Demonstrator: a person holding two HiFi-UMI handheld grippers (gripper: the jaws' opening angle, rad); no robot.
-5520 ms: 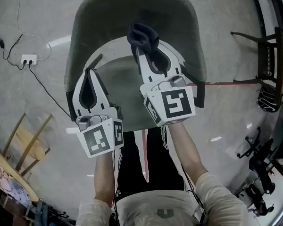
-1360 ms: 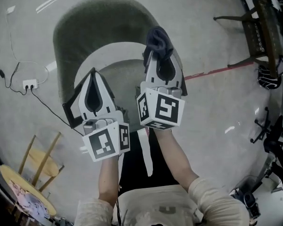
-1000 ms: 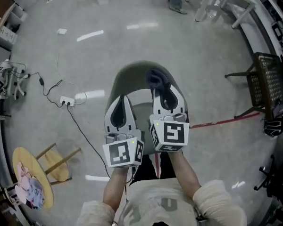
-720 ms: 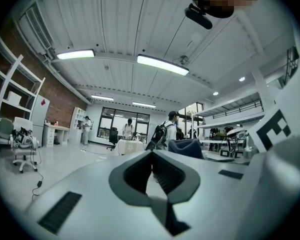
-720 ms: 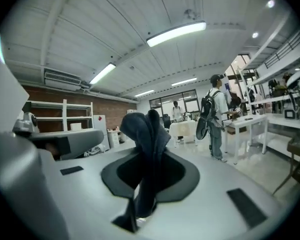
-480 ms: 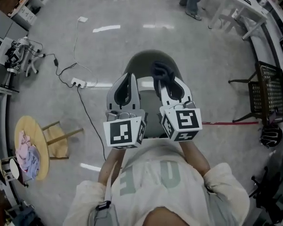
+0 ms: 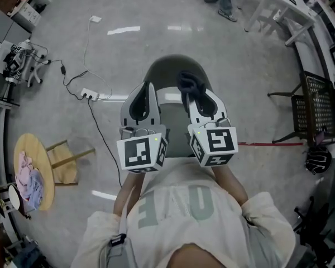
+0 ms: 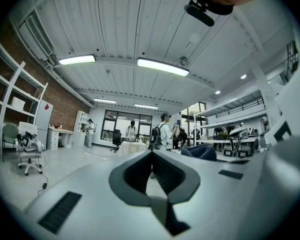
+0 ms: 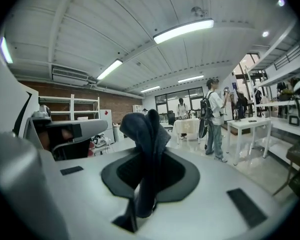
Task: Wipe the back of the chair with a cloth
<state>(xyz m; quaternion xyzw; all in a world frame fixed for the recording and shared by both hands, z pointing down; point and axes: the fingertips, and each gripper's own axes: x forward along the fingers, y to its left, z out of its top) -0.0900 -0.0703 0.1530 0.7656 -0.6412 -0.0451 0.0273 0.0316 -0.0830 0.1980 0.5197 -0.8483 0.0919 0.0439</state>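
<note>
Right gripper (image 7: 193, 96): jaws clamped on dark cloth (image 7: 190, 84), over the chair (image 7: 173, 66) back at 12 o'clock, apparently not touching. Left gripper (image 7: 149, 87), at its 9 o'clock: jaws together, empty.

Left tool (image 7: 149, 89) jaws together, right tool (image 7: 187, 97) alongside, clamped on cloth (image 7: 191, 82)

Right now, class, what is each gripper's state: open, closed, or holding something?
Left gripper: closed, holding nothing.
Right gripper: closed on the dark cloth.
</note>
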